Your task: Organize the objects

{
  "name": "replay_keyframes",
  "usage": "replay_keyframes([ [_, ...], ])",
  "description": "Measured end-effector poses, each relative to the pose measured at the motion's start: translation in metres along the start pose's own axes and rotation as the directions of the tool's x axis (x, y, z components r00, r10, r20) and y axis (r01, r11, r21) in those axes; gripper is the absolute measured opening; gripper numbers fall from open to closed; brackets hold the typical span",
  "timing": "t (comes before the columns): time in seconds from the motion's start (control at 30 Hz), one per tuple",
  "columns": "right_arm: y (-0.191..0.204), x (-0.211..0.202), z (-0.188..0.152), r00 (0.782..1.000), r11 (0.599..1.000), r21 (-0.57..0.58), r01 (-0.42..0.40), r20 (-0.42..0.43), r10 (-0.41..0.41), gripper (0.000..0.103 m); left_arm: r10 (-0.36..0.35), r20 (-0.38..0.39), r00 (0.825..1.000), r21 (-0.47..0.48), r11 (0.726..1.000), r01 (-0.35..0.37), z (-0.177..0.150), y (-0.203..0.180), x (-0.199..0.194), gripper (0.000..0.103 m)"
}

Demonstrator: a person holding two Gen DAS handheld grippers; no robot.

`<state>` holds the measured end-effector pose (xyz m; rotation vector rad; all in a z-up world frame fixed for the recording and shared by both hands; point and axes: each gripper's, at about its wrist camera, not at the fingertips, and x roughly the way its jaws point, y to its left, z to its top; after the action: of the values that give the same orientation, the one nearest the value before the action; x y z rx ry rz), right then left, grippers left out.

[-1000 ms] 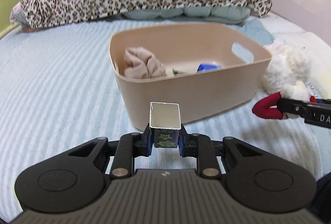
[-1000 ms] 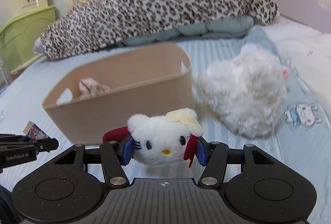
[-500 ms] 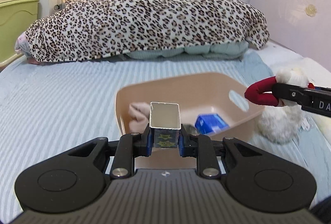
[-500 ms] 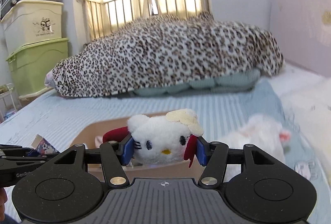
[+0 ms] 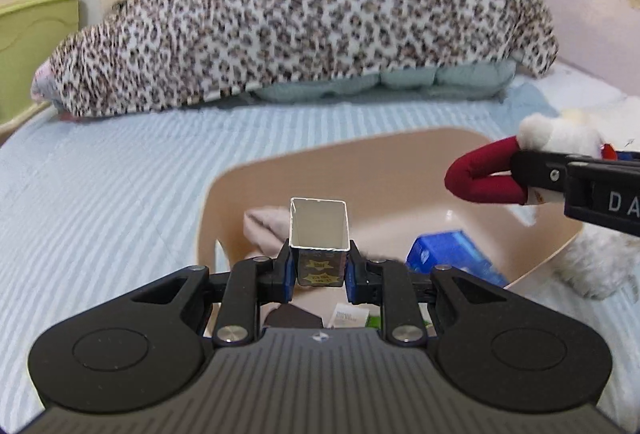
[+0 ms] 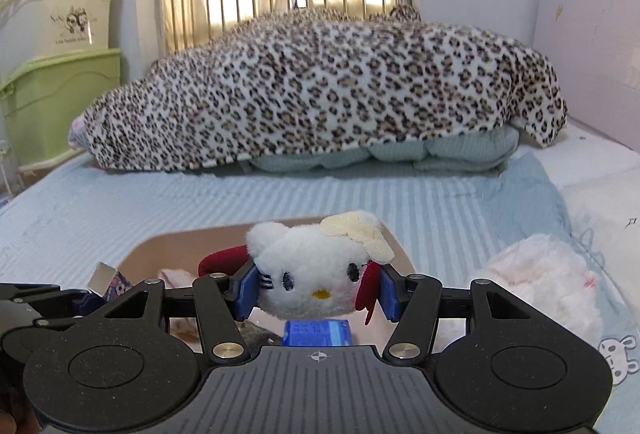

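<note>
**Both loads poised over the bin**

The beige bin (image 5: pixel 224 218) sits on the striped bed (image 5: pixel 100 169) and serves as the landmark. Over its near edge, the left hand-held gripper (image 5: pixel 319 270) is closed on a small open-topped carton (image 5: pixel 319 230) with star stickers on its face. Above the bin's right side, the right hand-held gripper (image 6: pixel 318 292) is clamped on a white cat plush (image 6: pixel 316 266) with a cream bow and red limbs.

Inside the bin already lie a pinkish cloth (image 5: pixel 264 230), a blue box (image 5: pixel 452 254) and some paper items beneath the left gripper — so the sorting seems well along. Still outside, just right of the bin, rests a fluffy white plush (image 6: pixel 544 282). By this reckoning, the two held items have yet to be released, and the fluffy plush remains to be gathered.

Legible writing is scarce: "DA" shows on the right gripper's body in the left view. The sticker and label text cannot be read.

Beyond the bin lies a leopard-print blanket (image 6: pixel 320 93); stacked storage boxes (image 6: pixel 60 73) stand far left.
</note>
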<state>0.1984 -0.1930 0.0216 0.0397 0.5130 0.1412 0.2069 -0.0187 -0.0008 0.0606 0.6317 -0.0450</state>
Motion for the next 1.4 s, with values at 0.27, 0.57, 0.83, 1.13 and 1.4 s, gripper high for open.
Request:
replay_keyframes([
  [0.27, 0.000, 0.036, -0.017, 0.994, 0.999, -0.030, 0.030, -0.106, -0.033, 0.055, 0.046, -0.114, 0.992, 0.011, 0.999, -0.045, -0.006, 0.003, 0.043, 0.025],
  [0.57, 0.004, 0.045, -0.020, 0.986, 0.999, -0.042, 0.033, -0.163, -0.040, 0.067, 0.027, -0.160, 0.987, 0.043, 0.999, -0.020, -0.006, 0.006, 0.046, 0.038],
  [0.83, 0.000, 0.011, -0.007, 0.993, 0.999, -0.016, 0.029, -0.117, -0.030, 0.081, 0.054, -0.111, 0.992, 0.031, 0.998, -0.051, -0.001, 0.004, 0.022, 0.090],
  [1.13, 0.001, -0.035, -0.005, 0.995, 0.999, -0.019, 0.029, -0.098, -0.031, 0.095, 0.033, -0.091, 0.995, 0.007, 0.999, -0.032, 0.000, 0.004, -0.014, 0.090],
  [1.4, 0.000, -0.073, -0.010, 0.996, 1.000, 0.003, 0.019, -0.082, -0.019, 0.097, 0.023, -0.060, 0.998, 0.004, 1.000, -0.023, -0.005, 0.005, -0.053, 0.090],
])
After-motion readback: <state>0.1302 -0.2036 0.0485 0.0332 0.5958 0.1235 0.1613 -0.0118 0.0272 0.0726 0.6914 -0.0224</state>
